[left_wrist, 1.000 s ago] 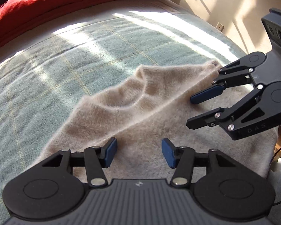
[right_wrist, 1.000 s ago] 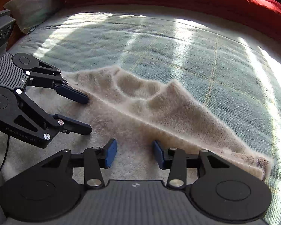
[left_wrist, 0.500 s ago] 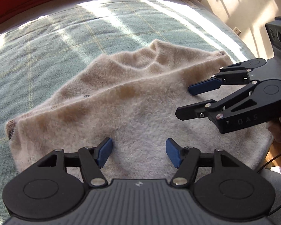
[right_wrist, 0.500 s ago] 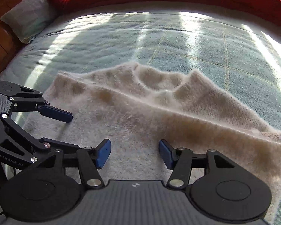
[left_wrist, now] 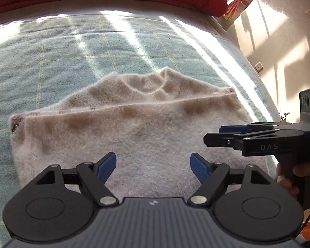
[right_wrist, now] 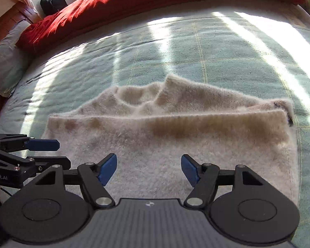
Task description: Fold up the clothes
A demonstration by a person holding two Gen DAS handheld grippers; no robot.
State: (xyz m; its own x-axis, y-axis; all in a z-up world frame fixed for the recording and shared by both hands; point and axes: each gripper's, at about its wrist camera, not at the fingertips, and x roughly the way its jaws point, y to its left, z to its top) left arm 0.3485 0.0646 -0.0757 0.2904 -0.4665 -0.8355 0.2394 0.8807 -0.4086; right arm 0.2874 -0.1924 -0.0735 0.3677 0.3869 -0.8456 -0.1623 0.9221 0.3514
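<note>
Lying on the pale green checked bedspread [left_wrist: 76, 57] of the bed, the fluffy cream knitted sweater [left_wrist: 142, 136] occupies the middle of both views. Its lower part is folded up over the body, so that a straight folded edge runs across the garment just below the round neckline [left_wrist: 144, 84]. A dark-marked cuff [right_wrist: 287, 111] protrudes at one end of that edge. A red quilt [right_wrist: 155, 2] lies along the far side of the bed, well apart from the sweater.

The left gripper [left_wrist: 153, 165] hovers above the near portion of the sweater with its blue pads [left_wrist: 106, 165] set wide. Nothing is between them. Its jaws have just been opening. The right gripper [right_wrist: 147, 166] is in the same condition: wide, empty, and its jaws have just been opening. In the left wrist view the right gripper [left_wrist: 217, 136] appears side-on beside the sweater's edge, so its gap cannot be read from that view.

Step in hand, by judgement: release after a fold. Both grippers have let go of the fabric, and the garment rests flat.

The next move probably calls for a fresh hold on two matching points, one per gripper, at the same side or end of the bundle. Both layers should be caught together. The fuzzy knit is thick and soft, so a shallow pinch could slip or lift only the top layer.
</note>
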